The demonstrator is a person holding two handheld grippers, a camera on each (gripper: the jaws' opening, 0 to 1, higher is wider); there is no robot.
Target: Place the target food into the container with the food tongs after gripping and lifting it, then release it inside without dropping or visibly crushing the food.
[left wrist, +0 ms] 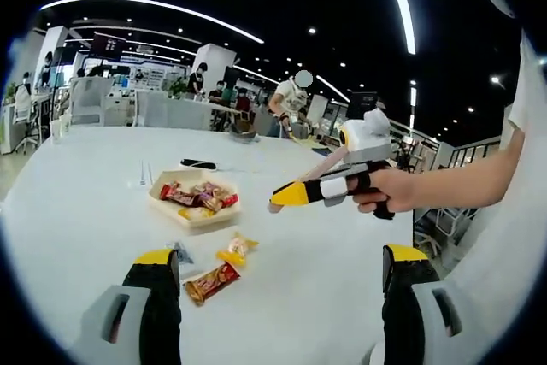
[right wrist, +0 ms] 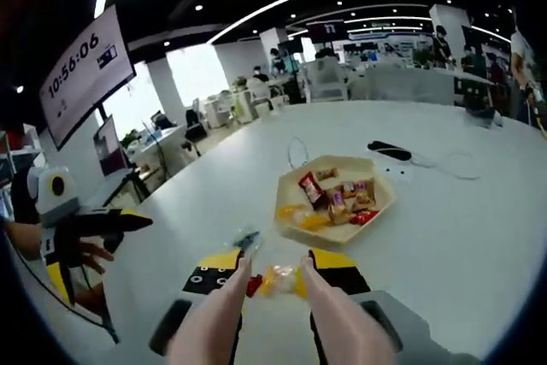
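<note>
White worktop (left wrist: 77,211) carries a snack-filled container (right wrist: 335,197). Right hand-held gripper (right wrist: 275,284) clenches pink tongs (right wrist: 256,318), tips straddling a yellow-wrapped candy (right wrist: 279,279). Left hand-held gripper (left wrist: 278,284) gapes, released.

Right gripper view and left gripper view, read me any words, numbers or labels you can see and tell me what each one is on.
"10:56:06" on the hanging wall screen at upper left in the right gripper view.
Smaller marks beside and under that time: too small to read.
Snack wrappers in the tray and loose snack packets on the table: print too blurred to read.
Distant overhead screens: unreadable.
</note>
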